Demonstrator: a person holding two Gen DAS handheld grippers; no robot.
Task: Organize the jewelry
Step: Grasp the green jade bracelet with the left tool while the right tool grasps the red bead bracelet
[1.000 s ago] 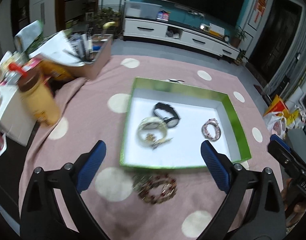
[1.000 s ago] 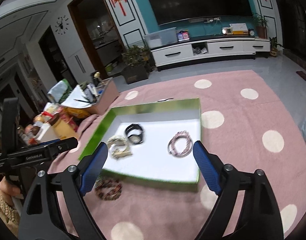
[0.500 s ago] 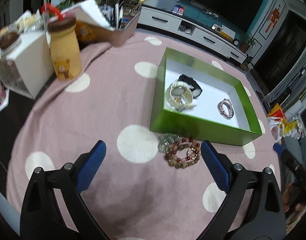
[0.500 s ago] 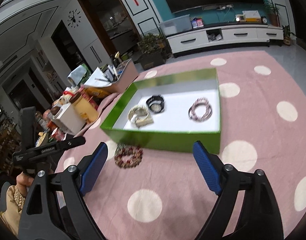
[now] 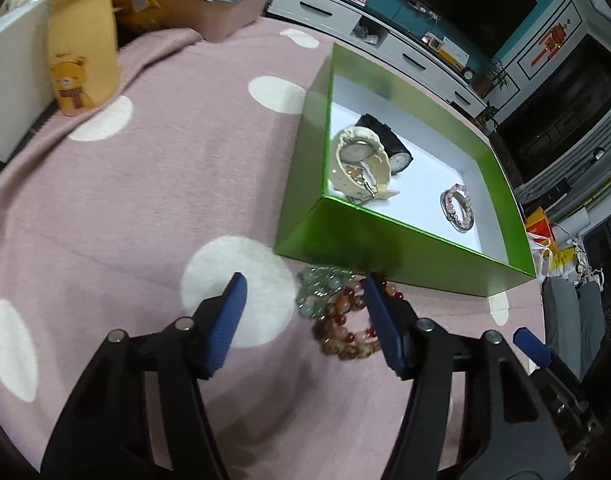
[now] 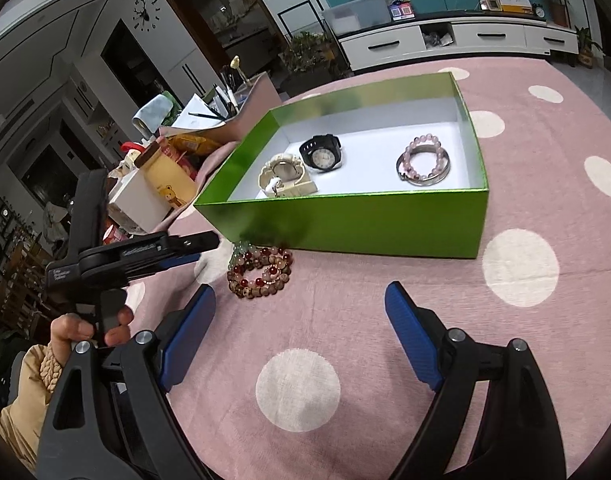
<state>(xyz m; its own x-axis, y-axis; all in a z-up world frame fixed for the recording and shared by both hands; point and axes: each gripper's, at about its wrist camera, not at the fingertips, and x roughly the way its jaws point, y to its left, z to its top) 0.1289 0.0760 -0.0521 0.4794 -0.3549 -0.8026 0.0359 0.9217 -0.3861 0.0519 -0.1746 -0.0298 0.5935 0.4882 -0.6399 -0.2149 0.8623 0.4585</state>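
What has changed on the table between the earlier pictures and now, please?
The left gripper has dropped toward the bead bracelets beside the green box, and its jaws are closing, with the beads between them but not yet gripped. The right gripper has also come lower, jaws open and empty. The two watches and the pink bracelet stayed put in the box.

My left wrist view looks steeply down, close over the beaded bracelets (image 5: 337, 312) beside the green box (image 5: 385, 240). My right wrist view sits farther back, angled lower across the surface (image 6: 385, 320). Both share box, bracelets, and the far TV cabinet (image 6: 457, 40).
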